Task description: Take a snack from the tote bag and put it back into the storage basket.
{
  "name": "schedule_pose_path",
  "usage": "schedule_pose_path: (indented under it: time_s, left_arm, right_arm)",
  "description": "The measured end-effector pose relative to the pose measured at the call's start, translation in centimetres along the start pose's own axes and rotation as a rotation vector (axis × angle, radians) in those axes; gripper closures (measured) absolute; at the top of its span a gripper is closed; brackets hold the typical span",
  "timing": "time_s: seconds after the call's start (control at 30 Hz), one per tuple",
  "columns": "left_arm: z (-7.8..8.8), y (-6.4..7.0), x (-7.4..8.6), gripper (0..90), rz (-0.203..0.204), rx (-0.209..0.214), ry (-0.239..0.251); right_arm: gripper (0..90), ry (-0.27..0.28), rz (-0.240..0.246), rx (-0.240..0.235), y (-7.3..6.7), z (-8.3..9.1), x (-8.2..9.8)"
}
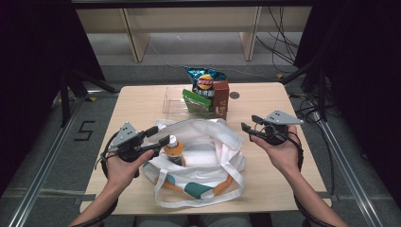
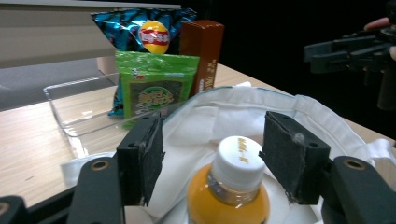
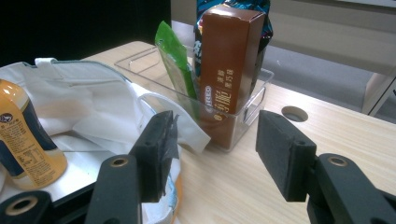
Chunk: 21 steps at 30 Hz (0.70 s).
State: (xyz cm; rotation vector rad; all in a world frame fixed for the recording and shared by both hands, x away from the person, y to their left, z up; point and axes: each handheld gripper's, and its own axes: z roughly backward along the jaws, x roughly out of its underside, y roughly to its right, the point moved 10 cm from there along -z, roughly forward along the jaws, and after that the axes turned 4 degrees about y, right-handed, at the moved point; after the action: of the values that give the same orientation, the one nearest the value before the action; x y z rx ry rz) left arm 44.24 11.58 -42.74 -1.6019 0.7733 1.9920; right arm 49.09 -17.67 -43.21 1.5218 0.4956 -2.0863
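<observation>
High view, lower left: we see the left claw point(image 1: 161, 135) with its pads standing apart on either side of the white cap of one orange drink bottle point(image 1: 173, 150), not pressing it; the bottle stands upright inside the single white tote bag point(image 1: 208, 161) at centre frame. At right, the right claw point(image 1: 247, 130) hangs spread and empty over the tabletop point(image 1: 137, 106). By our reading, the bottle is the one item in the bag so far. Three remain in the one clear tray point(image 1: 172, 101) at upper centre: one green packet point(image 1: 196, 101), one blue chip bag point(image 1: 204, 82), one brown carton point(image 1: 221, 98).
</observation>
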Motion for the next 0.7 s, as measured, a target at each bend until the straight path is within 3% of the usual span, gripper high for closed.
schedule_pose_path:
  time_s: [0.17,0.23,0.37,0.53,0.7]
  left_arm:
    - [-0.5,0.5,0.8,39.0,-0.008,0.015,-0.022]
    - [-0.7,0.6,1.2,39.8,-0.007,0.020,-0.030]
    - [-1.1,1.0,1.6,42.2,-0.026,0.036,-0.039]
    - [-1.4,1.2,2.3,44.6,-0.034,0.042,-0.063]
    - [-1.7,1.2,2.8,47.4,-0.052,0.042,-0.079]
  right_arm:
    - [47.3,-0.007,0.011,0.001,0.1,0.0,0.1]
    - [47.2,0.015,0.022,0.010,0.2,-0.1,0.0]
    - [47.1,-0.008,-0.006,-0.005,-0.1,0.0,0.1]
    - [47.0,-0.007,0.017,-0.004,0.1,0.0,0.2]
    - [46.9,-0.008,0.008,-0.018,-0.1,-0.2,0.3]
